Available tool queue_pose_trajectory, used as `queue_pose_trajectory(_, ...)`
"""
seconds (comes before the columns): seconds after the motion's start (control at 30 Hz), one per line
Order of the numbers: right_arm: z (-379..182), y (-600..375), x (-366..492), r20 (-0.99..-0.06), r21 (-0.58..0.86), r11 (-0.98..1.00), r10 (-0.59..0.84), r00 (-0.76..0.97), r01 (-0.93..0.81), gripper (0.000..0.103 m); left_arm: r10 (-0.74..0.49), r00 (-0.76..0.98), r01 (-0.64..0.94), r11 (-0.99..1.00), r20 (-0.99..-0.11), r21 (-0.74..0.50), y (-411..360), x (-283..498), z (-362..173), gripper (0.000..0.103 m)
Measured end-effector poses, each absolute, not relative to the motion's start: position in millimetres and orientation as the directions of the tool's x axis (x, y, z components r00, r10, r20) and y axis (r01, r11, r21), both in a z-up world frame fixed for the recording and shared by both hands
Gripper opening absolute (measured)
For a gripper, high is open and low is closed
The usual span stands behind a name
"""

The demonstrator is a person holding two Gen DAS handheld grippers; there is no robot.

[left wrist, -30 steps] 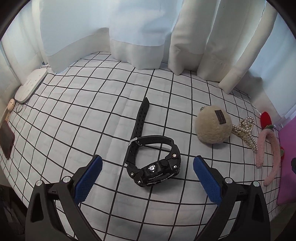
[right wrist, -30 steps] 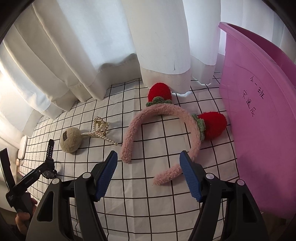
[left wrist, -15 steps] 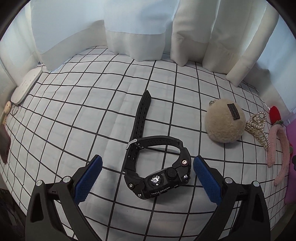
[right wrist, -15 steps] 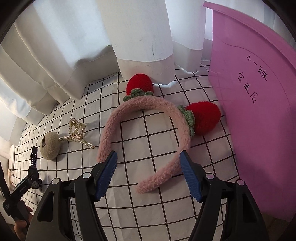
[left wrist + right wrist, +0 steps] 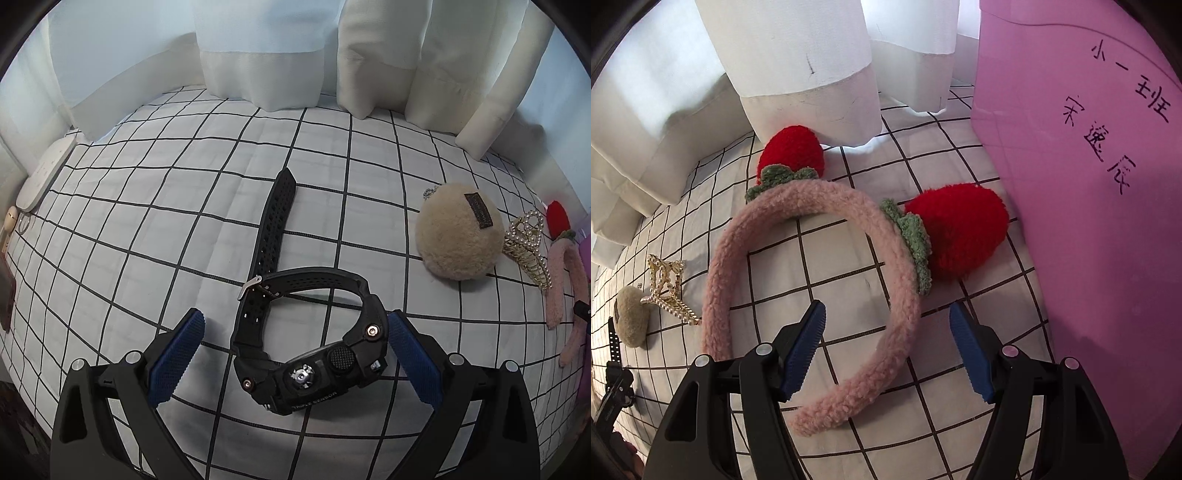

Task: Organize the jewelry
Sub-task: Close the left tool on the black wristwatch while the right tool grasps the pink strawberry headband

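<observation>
A black wristwatch (image 5: pixel 310 369) lies on the checked cloth (image 5: pixel 147 221), its strap stretched away from me. My left gripper (image 5: pixel 293 354) is open, its blue pads on either side of the watch case, not touching it. A pink fuzzy headband (image 5: pixel 879 240) with two red strawberry pompoms lies in the right wrist view. My right gripper (image 5: pixel 888 347) is open, and the headband's right arm runs between its pads. A pearl hair claw (image 5: pixel 666 291) and a beige pompom (image 5: pixel 631 317) lie to the left.
A purple bin (image 5: pixel 1108 206) with handwriting stands right of the headband. White curtains (image 5: pixel 406 55) hang along the far edge. In the left wrist view the beige pompom (image 5: pixel 458 236), hair claw (image 5: pixel 528 243) and headband (image 5: pixel 561 288) lie right of the watch. A white device (image 5: pixel 40 177) lies far left.
Both grippers have moved forward and down. The left one now straddles the watch case. The right one now has the headband's arm between its pads. Neither has closed.
</observation>
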State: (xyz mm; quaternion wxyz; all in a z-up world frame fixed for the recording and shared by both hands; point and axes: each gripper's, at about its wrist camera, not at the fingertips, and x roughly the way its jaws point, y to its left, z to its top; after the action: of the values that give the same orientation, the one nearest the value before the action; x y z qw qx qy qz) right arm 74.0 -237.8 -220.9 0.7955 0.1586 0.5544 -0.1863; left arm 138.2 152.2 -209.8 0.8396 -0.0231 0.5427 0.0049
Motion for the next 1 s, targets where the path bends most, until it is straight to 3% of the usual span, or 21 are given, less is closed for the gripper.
queue_pose_trajectory(0.3, -233, -240, 81, -0.939, 0.004, 0.883, -0.157, 0.305, 0.469, 0.067, 0.006, 0.414, -0.029, 1.0, -0.91, -0.007, 151, 139, -216, 0.097)
queue_pose_trajectory(0.5, -238, -238, 77, -0.932, -0.004, 0.879, -0.177, 0.318, 0.476, 0.077, 0.017, 0.42, -0.04, 0.999, -0.907, 0.001, 150, 140, -216, 0.098)
queue_pose_trajectory(0.8, -241, -236, 71, -0.922, 0.002, 0.892, -0.173, 0.346, 0.453, 0.075, 0.019, 0.423, -0.063, 0.998, -0.906, -0.009, 153, 139, -216, 0.095)
queue_pose_trajectory(0.87, -240, -233, 70, -0.92, 0.001, 0.896, -0.173, 0.352, 0.443, 0.07, 0.027, 0.427, -0.083, 0.997, -0.904, -0.01, 154, 137, -214, 0.091)
queue_pose_trajectory(0.97, -237, -224, 72, -0.916, -0.001, 0.901, -0.175, 0.361, 0.433, 0.054, 0.029, 0.428, -0.087, 0.996, -0.903, -0.009, 155, 136, -212, 0.087)
queue_pose_trajectory(1.0, -236, -223, 72, -0.915, -0.005, 0.903, -0.178, 0.363, 0.43, 0.044, 0.027, 0.429, -0.082, 0.997, -0.903, -0.009, 154, 135, -212, 0.083)
